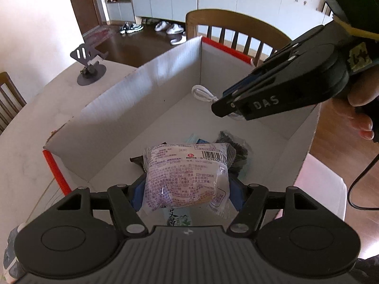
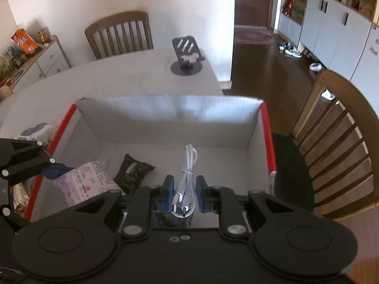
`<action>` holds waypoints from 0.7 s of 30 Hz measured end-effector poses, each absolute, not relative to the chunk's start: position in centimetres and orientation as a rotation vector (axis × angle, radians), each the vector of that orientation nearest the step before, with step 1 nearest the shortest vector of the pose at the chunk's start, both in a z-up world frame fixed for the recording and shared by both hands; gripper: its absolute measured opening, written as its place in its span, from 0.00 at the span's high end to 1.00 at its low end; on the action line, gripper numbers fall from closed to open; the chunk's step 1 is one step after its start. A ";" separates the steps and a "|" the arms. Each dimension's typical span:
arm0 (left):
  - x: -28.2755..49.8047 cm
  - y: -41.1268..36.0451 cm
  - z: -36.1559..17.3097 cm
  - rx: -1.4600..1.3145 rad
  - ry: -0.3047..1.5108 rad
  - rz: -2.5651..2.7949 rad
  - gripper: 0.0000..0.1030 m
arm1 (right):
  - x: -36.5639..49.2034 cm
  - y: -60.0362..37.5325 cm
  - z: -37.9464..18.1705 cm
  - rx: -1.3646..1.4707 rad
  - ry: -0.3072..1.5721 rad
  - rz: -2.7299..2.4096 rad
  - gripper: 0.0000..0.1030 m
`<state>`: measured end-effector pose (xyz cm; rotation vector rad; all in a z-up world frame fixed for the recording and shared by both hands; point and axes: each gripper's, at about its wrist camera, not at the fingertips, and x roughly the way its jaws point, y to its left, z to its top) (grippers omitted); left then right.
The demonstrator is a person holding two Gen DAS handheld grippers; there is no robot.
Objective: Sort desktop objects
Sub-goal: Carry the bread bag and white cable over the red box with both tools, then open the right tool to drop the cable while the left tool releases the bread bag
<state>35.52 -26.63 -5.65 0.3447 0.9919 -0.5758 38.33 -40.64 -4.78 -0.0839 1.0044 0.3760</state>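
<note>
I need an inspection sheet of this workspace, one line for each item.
Surface: pale table, carrying an open cardboard box.
Job's things: snack packet and white cable bundle over the box; dark packet inside.
Clutter: phone stand on the table.
Grippers: left tool grips the snack packet; right tool grips the cable bundle.
Cables: black cord below the right hand.
Surroundings: wooden chairs, cabinets, shoes.
</note>
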 end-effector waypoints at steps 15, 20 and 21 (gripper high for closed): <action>37.4 -28.3 -7.7 0.425 1.047 -0.591 0.34 | 41.3 -39.8 -8.4 -0.101 1.104 0.346 0.82; 38.2 -28.3 -8.2 0.443 1.055 -0.580 0.34 | 41.7 -39.6 -9.2 -0.101 1.123 0.340 0.82; 38.4 -28.3 -8.3 0.444 1.060 -0.580 0.34 | 41.7 -39.6 -9.3 -0.101 1.127 0.341 0.82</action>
